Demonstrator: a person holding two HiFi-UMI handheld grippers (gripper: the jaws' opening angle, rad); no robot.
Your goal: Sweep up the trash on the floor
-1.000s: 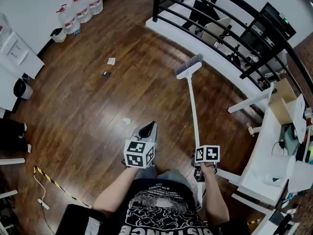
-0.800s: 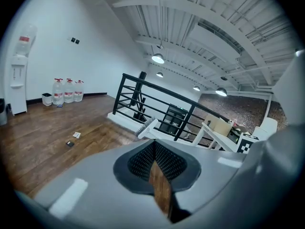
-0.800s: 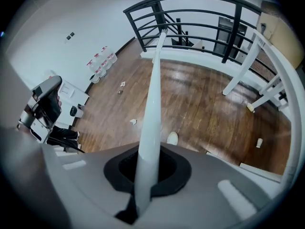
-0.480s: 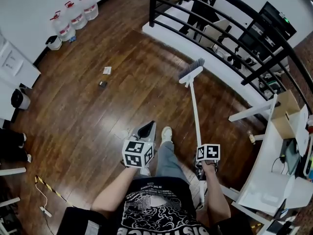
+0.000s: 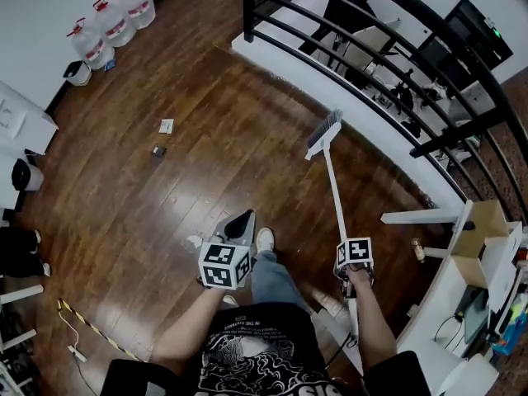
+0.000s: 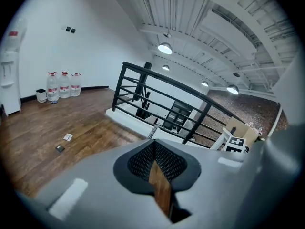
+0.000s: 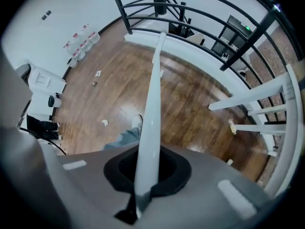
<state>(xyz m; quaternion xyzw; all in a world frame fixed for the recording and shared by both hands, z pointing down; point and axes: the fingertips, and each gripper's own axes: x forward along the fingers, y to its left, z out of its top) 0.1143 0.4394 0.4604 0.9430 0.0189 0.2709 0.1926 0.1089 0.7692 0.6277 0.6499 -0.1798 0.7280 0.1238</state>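
My right gripper (image 5: 347,242) is shut on the long white handle (image 7: 151,109) of a broom, whose grey bristle head (image 5: 324,133) points out toward the railing. My left gripper (image 5: 242,219) is held beside it at the left, jaws shut with nothing between them; only floor shows past them in the left gripper view (image 6: 153,149). Trash lies on the dark wood floor: a white paper scrap (image 5: 167,125), a small dark piece (image 5: 157,151) and a crumpled white bit (image 7: 105,122) near my left gripper.
A black railing (image 5: 371,56) on a white curb runs along the right. White table legs (image 5: 421,217), a cardboard box (image 5: 483,229) and a small bottle (image 5: 417,250) are at the right. Water jugs (image 5: 103,25) and a black bin (image 5: 25,174) stand by the left wall.
The person has stepped forward, one leg and shoe now between the grippers. Both grippers and the broom moved along; the scraps sit nearer and lower in the view.
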